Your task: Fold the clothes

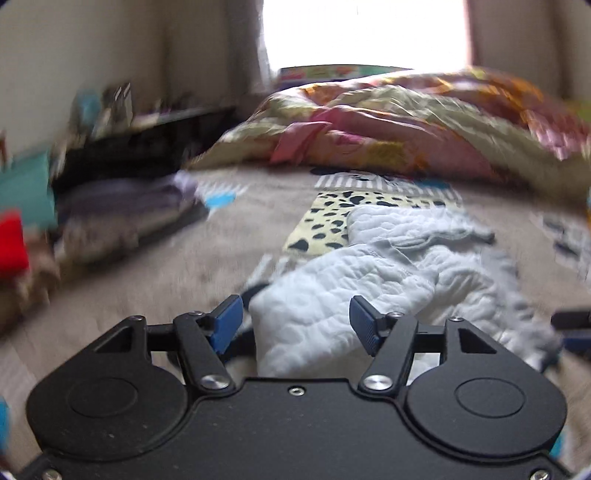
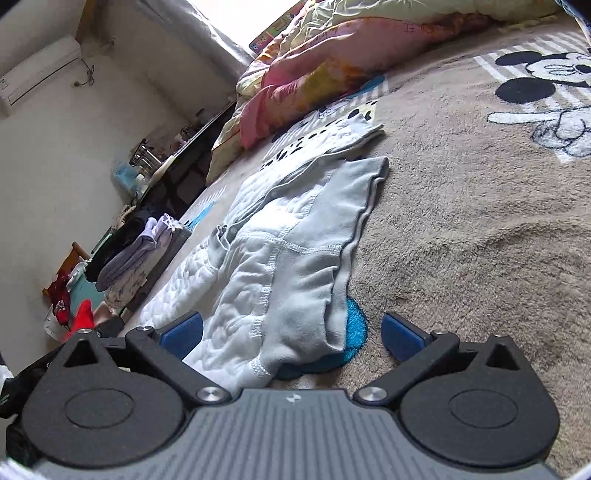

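Walls: you have plain pale walls (image 2: 44, 177) on your left
Window: a bright, blown-out window (image 1: 364, 33) faces you past the bed's far end, a curtain (image 1: 476, 33) at its side
Air conditioner: a white unit (image 2: 38, 74) sits high on the wall
Bed cover: you look across a tan fleece blanket (image 2: 461, 206) with a cartoon mouse print (image 2: 546, 88)
Bedding: a crumpled floral quilt (image 1: 399, 118) lies heaped at the far end
Side furniture: a dark shelf or desk (image 1: 147, 136), blurred, probably cluttered with small items
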A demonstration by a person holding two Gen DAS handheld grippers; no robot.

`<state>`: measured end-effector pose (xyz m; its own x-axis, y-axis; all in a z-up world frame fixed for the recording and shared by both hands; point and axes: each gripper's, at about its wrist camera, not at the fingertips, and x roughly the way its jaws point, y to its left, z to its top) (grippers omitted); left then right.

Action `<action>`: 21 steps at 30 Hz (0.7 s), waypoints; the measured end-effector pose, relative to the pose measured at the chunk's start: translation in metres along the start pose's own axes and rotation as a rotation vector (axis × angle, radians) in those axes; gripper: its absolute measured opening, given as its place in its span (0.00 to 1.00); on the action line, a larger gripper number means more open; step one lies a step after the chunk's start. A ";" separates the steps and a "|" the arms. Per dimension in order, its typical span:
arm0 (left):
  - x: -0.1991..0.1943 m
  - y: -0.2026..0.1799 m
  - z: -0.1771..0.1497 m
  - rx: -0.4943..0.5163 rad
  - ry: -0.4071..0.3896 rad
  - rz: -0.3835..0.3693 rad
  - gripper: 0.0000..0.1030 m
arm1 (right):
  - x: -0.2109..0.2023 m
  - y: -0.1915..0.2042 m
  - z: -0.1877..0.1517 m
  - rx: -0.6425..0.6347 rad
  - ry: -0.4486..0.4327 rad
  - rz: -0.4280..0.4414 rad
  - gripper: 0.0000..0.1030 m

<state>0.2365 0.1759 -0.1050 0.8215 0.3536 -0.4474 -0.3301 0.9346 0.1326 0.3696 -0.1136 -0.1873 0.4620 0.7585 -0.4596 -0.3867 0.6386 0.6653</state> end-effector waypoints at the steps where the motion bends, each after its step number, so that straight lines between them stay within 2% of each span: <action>1: 0.001 -0.005 0.002 0.050 -0.011 0.009 0.62 | 0.002 0.001 -0.001 -0.001 -0.005 -0.004 1.00; 2: 0.004 -0.010 0.004 0.095 -0.005 -0.001 0.62 | 0.004 0.003 -0.002 -0.007 -0.008 -0.006 1.00; 6: 0.027 -0.030 0.002 0.245 0.101 -0.105 0.62 | 0.008 0.009 -0.006 -0.029 -0.034 -0.015 0.99; 8: 0.035 -0.042 0.001 0.288 0.123 -0.134 0.62 | 0.007 0.009 -0.007 -0.017 -0.060 -0.033 0.77; 9: 0.038 -0.047 0.001 0.301 0.129 -0.146 0.62 | 0.007 0.008 -0.007 -0.011 -0.063 -0.035 0.73; 14: 0.055 -0.063 0.003 0.358 0.148 -0.156 0.61 | 0.011 0.009 -0.008 -0.014 -0.059 -0.037 0.71; 15: 0.059 -0.065 0.001 0.375 0.150 -0.146 0.59 | 0.012 0.010 -0.008 -0.019 -0.061 -0.038 0.71; 16: 0.062 -0.068 -0.001 0.387 0.151 -0.135 0.49 | 0.012 0.011 -0.009 -0.024 -0.064 -0.039 0.67; 17: 0.066 -0.069 -0.003 0.389 0.156 -0.129 0.35 | 0.013 0.010 -0.010 -0.025 -0.072 -0.045 0.53; 18: 0.068 -0.068 -0.004 0.378 0.162 -0.130 0.29 | 0.013 0.008 -0.011 -0.023 -0.079 -0.050 0.41; 19: 0.069 -0.066 -0.005 0.363 0.164 -0.132 0.22 | 0.014 0.006 -0.012 -0.011 -0.078 -0.048 0.18; 21: 0.067 -0.059 -0.003 0.305 0.153 -0.141 0.15 | 0.014 0.002 -0.014 0.001 -0.078 -0.025 0.14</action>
<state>0.3091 0.1445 -0.1455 0.7621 0.2324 -0.6043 -0.0462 0.9505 0.3074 0.3641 -0.0999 -0.2001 0.5323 0.7301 -0.4285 -0.3733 0.6567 0.6553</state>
